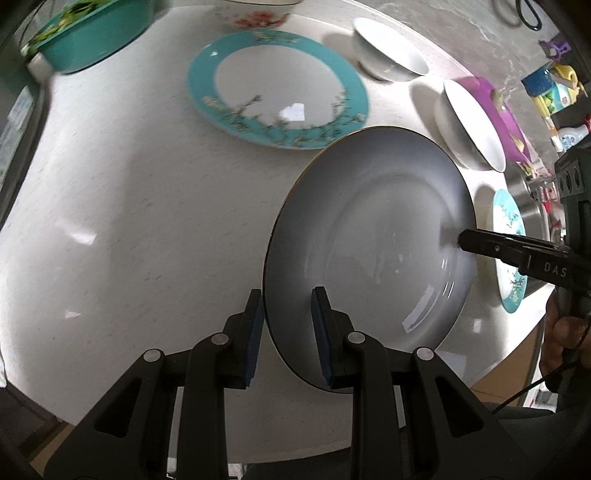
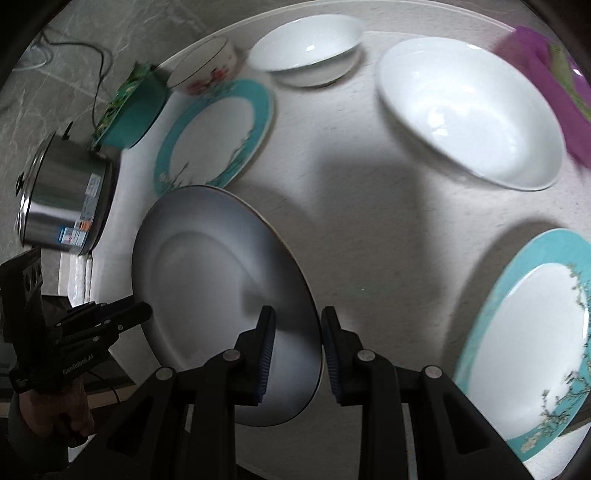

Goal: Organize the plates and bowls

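Observation:
A white gold-rimmed plate (image 1: pixel 369 240) (image 2: pixel 207 280) is held tilted above the round white table (image 1: pixel 129 221). My left gripper (image 1: pixel 288 306) has its jaws around the plate's near rim, with a small gap at the pads. My right gripper (image 2: pixel 297 328) has its jaws around the opposite rim; it shows in the left wrist view (image 1: pixel 465 240). A teal floral plate (image 1: pixel 277 88) (image 2: pixel 218 133) lies beyond. Another teal plate (image 2: pixel 528 339) (image 1: pixel 509 247) lies at the right. Two white bowls (image 1: pixel 388 48) (image 1: pixel 472 122) stand behind.
A teal lidded container (image 1: pixel 92 33) and a floral bowl (image 2: pixel 207 66) stand at the table's far side. A purple cloth (image 1: pixel 495 107) lies by a bowl. A steel pot (image 2: pixel 66 195) stands off the table's left. Toys (image 1: pixel 550 85) clutter the right.

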`<state>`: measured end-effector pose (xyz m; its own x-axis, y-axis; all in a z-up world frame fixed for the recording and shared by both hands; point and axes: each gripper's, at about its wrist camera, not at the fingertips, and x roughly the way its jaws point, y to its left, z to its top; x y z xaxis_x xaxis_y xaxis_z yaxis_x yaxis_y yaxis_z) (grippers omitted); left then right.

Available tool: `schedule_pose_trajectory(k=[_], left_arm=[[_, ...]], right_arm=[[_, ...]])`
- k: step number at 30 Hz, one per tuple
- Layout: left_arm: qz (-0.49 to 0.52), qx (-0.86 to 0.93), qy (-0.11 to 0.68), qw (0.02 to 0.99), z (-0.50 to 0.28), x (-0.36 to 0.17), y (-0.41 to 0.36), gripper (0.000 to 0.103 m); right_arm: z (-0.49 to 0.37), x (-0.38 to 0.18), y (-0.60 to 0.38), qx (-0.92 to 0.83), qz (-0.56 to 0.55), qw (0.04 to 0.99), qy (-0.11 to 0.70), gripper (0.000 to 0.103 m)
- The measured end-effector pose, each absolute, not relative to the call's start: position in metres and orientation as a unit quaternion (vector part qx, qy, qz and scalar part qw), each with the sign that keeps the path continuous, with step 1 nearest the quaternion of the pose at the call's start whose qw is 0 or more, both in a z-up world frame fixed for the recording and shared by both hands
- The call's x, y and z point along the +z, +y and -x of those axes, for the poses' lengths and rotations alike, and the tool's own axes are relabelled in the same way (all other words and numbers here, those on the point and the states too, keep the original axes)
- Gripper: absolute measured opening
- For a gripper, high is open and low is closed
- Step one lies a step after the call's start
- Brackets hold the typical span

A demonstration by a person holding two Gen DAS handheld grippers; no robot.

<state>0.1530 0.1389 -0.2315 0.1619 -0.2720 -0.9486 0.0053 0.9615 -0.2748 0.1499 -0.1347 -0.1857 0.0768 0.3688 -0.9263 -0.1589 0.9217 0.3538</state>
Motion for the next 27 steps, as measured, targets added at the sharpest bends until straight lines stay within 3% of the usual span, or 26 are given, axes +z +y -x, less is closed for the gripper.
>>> schedule_pose_trajectory(k=[27], left_arm=[[0.089,-0.094,0.653,0.746,-0.132,-0.261,0.188,0.025]], right_arm=[[-0.13,-0.225,-0.089,0.165,-0.079,0.709,0.681,0.028]])
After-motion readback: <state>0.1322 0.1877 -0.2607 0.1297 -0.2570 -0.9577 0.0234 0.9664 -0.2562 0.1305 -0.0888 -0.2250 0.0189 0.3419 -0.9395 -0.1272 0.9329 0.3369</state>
